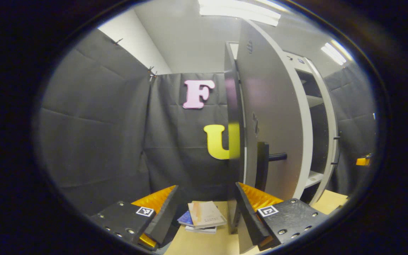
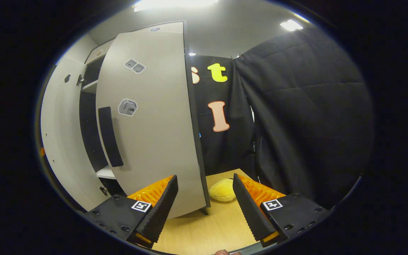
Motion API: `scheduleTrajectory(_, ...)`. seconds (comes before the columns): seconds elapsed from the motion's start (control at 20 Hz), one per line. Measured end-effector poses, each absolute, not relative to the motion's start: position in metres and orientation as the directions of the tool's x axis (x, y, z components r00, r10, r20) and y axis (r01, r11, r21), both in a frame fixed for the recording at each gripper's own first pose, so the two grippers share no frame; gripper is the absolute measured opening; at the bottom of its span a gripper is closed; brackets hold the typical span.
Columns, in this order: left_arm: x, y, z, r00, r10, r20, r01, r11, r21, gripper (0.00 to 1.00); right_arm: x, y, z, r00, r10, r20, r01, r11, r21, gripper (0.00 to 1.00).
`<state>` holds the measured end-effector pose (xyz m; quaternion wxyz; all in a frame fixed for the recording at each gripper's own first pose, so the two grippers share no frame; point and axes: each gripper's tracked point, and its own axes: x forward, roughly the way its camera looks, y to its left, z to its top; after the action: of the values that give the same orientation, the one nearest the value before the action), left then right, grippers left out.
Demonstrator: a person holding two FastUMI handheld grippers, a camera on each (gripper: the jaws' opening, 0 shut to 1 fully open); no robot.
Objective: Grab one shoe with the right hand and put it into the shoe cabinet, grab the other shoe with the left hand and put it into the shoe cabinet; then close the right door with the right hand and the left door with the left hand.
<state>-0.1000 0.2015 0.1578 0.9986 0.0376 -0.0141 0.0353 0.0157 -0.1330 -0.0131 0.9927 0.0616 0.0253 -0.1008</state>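
Note:
The shoe cabinet's left door (image 1: pixel 275 106) stands partly open, seen almost edge-on in the left gripper view, with its dark handle (image 1: pixel 263 166) on the near face. Behind it the cabinet's shelves (image 1: pixel 313 141) are dark. My left gripper (image 1: pixel 205 187) is open and holds nothing; the door's edge runs down just beside its right finger (image 1: pixel 248 212). In the right gripper view the right door (image 2: pixel 147 124) is also partly open, with a dark handle (image 2: pixel 110 136). My right gripper (image 2: pixel 204 177) is open, close to the door's outer edge, and its left finger (image 2: pixel 161 205) lies in front of the door's face.
A small stack of books (image 1: pixel 204 216) lies on the wooden surface (image 1: pixel 197 244) ahead of the left gripper. A yellow soft object (image 2: pixel 221 190) sits on the wood by the right door's bottom corner. Black cloth walls close in on both sides.

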Motion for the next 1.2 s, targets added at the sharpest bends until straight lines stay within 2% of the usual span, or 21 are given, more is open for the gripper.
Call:
scheduleTrajectory(0.15, -0.091, 0.199, 0.167, 0.998, 0.026, 0.052, -0.033, 0.99, 0.136, 0.93, 0.007, -0.138, -0.02, 0.975, -0.211, -0.062, 0.218, 0.966, 0.137, 0.98)
scheduleTrajectory(0.25, -0.091, 0.196, 0.164, 0.999, 0.002, 0.032, -0.005, 0.995, 0.095, 0.94, 0.003, -0.138, -0.026, 0.975, -0.21, -0.076, 0.22, 0.962, 0.159, 0.98)
scheduleTrajectory(0.3, -0.092, 0.194, 0.162, 1.0, -0.014, 0.026, 0.013, 0.998, 0.062, 0.84, 0.002, -0.139, -0.028, 0.974, -0.214, -0.074, 0.223, 0.962, 0.159, 0.98)
scheduleTrajectory(0.35, -0.094, 0.191, 0.16, 0.999, -0.028, 0.022, 0.027, 0.999, 0.043, 0.94, 0.001, -0.139, -0.029, 0.973, -0.22, -0.067, 0.228, 0.963, 0.144, 0.98)
scheduleTrajectory(0.8, -0.083, 0.104, 0.162, 0.987, -0.149, 0.064, 0.146, 0.988, 0.046, 0.92, 0.009, -0.119, -0.032, 0.982, -0.176, -0.066, 0.182, 0.979, 0.09, 0.98)
scheduleTrajectory(0.85, -0.081, 0.094, 0.161, 0.986, -0.153, 0.068, 0.15, 0.987, 0.05, 0.89, 0.009, -0.119, -0.032, 0.982, -0.175, -0.067, 0.181, 0.98, 0.087, 0.98)
scheduleTrajectory(1.0, -0.072, 0.059, 0.159, 0.985, -0.165, 0.056, 0.161, 0.984, 0.072, 0.92, 0.002, -0.125, -0.033, 0.98, -0.185, -0.069, 0.191, 0.977, 0.097, 0.98)
scheduleTrajectory(1.2, -0.059, -0.003, 0.144, 0.959, -0.281, 0.048, 0.278, 0.959, 0.053, 0.92, -0.011, -0.138, -0.039, 0.971, -0.222, -0.091, 0.232, 0.966, 0.115, 0.98)
